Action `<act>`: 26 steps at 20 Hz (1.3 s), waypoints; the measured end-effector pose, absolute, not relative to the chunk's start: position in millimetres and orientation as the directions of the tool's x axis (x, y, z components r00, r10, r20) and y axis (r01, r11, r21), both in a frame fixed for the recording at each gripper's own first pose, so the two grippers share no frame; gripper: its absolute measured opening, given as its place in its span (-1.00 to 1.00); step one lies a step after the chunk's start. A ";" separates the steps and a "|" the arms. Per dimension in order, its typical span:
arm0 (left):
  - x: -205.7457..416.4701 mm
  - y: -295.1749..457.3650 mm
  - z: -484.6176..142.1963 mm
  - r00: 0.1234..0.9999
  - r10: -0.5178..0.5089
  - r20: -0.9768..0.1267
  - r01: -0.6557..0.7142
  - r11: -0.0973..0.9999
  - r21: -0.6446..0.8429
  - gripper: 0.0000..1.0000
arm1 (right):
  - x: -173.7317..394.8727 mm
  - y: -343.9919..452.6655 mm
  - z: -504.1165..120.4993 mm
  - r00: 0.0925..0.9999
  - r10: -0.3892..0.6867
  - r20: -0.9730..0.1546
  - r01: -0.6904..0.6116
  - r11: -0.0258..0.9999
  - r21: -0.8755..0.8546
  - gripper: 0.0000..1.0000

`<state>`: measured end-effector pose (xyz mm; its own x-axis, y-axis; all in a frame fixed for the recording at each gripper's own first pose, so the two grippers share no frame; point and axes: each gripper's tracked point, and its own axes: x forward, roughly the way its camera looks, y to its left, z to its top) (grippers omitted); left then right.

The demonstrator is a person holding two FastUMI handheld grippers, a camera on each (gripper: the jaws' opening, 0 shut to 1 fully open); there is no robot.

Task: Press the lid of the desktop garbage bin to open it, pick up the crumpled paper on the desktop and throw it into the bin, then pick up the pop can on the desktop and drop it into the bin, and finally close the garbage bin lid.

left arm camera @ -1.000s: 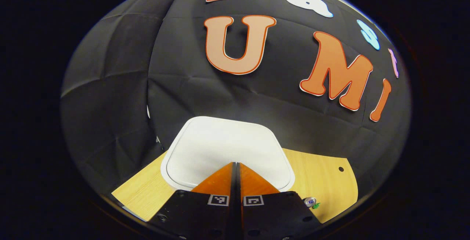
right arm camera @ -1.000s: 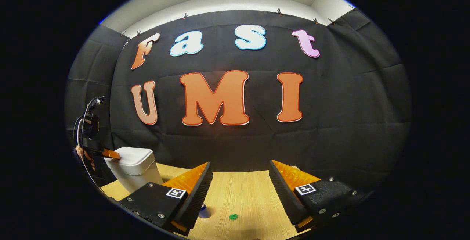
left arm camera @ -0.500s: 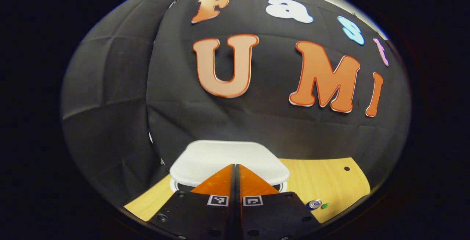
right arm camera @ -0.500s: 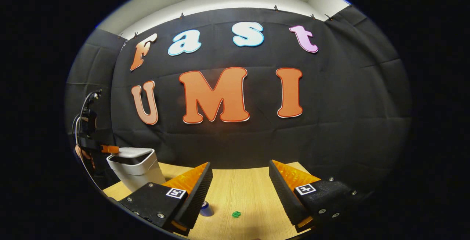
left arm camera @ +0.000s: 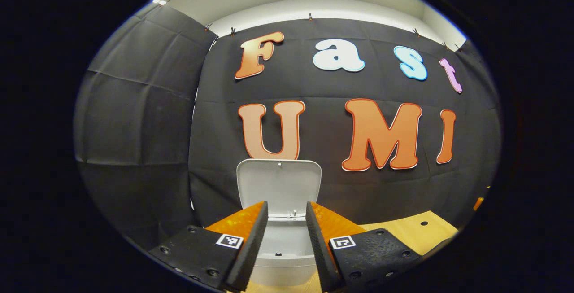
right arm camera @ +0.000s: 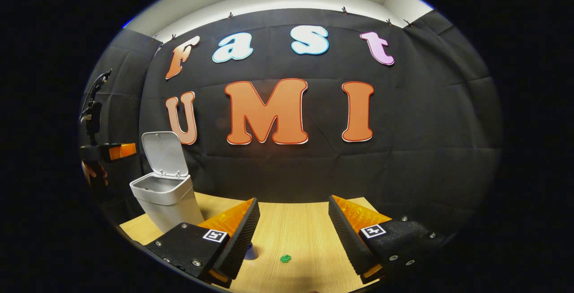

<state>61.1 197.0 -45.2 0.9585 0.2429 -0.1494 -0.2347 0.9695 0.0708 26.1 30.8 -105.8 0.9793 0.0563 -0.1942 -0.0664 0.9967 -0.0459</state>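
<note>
Left gripper view: white bin (left arm camera: pixel 282 257) stands straight ahead on the wooden counter (left arm camera: pixel 415 230), against the black cloth wall. Lid (left arm camera: pixel 279 187) is swung up on its rear hinge, standing upright, pale inner face toward the camera. Bin mouth sits open just beyond the fingertips. Left claw (left arm camera: pixel 286 239) is released, fingers parted with a gap between them, nothing held; the bin front shows through the gap.

Right gripper view: same bin (right arm camera: pixel 167 201) at far left of the counter (right arm camera: pixel 291 234), body tapering toward the base, lid (right arm camera: pixel 164 153) raised and leaning slightly back. Left claw (right arm camera: pixel 117 150) hovers beside the raised lid, level, not touching it; a hand (right arm camera: pixel 92 172) grips it from behind. Right claw (right arm camera: pixel 293 239) is released, fingers wide apart, empty, held low over the counter. Pop can (right arm camera: pixel 250 251) stands on the counter, partly hidden behind the left finger. A small green object (right arm camera: pixel 285 258) lies between the fingers, too small to identify.
</note>
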 end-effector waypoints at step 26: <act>-24.6 55.9 27.8 0.994 0.094 -0.051 -0.083 0.979 0.188 0.96 | 81.1 51.2 -420.2 0.789 0.106 -0.605 -0.213 0.971 -0.108 0.84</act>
